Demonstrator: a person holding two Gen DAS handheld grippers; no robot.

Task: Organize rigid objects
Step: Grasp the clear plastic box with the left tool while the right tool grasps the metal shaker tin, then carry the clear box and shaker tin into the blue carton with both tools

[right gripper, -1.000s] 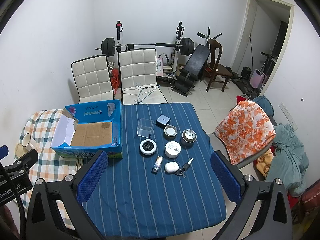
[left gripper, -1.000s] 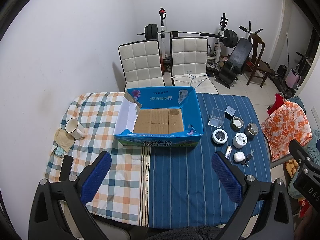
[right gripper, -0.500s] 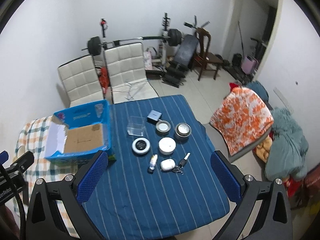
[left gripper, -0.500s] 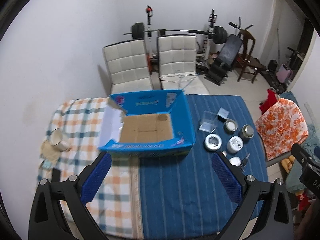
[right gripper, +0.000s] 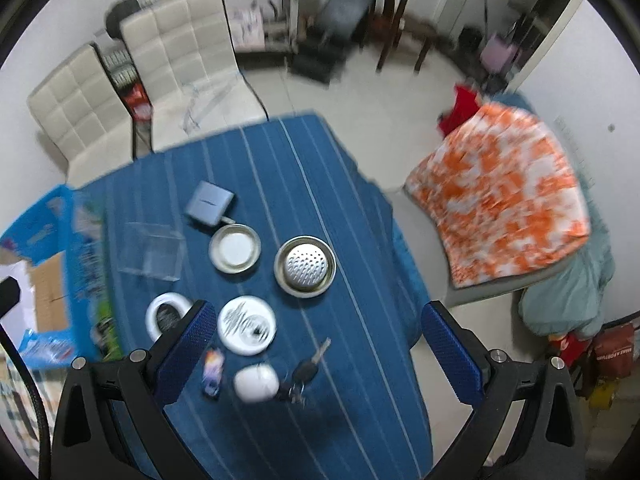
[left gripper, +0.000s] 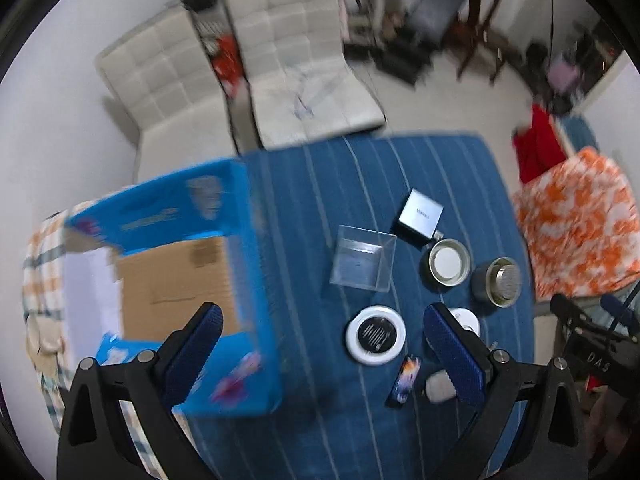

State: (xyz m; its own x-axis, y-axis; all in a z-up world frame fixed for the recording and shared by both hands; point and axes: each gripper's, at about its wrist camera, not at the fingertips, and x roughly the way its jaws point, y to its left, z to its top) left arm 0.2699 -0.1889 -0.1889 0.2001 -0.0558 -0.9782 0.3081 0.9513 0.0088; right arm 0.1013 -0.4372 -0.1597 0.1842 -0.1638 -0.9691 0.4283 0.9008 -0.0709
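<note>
An open blue cardboard box (left gripper: 168,280) (right gripper: 48,272) stands on the table's left. Right of it on the blue striped cloth lie several small items: a clear plastic box (left gripper: 362,264) (right gripper: 150,250), a grey square box (left gripper: 420,216) (right gripper: 210,202), a tin with a white inside (left gripper: 447,261) (right gripper: 235,248), a perforated metal tin (left gripper: 500,282) (right gripper: 305,266), a black-and-white round disc (left gripper: 376,335) (right gripper: 166,316), a white round lid (right gripper: 247,325), a small bottle (left gripper: 406,378) (right gripper: 212,366), a white case (right gripper: 256,382) and keys (right gripper: 306,372). My left gripper (left gripper: 320,356) and right gripper (right gripper: 316,352) hover above, both open and empty.
Two white padded chairs (left gripper: 280,60) (right gripper: 160,68) stand behind the table. A chair with an orange patterned cloth (left gripper: 580,220) (right gripper: 504,200) stands at the table's right. Gym gear (right gripper: 332,8) fills the back of the room. A checked cloth (left gripper: 36,264) covers the table's left end.
Both grippers have dropped closer to the table and tilted down; the left has shifted right toward the small items. The views are motion-blurred. Nothing on the table has moved.
</note>
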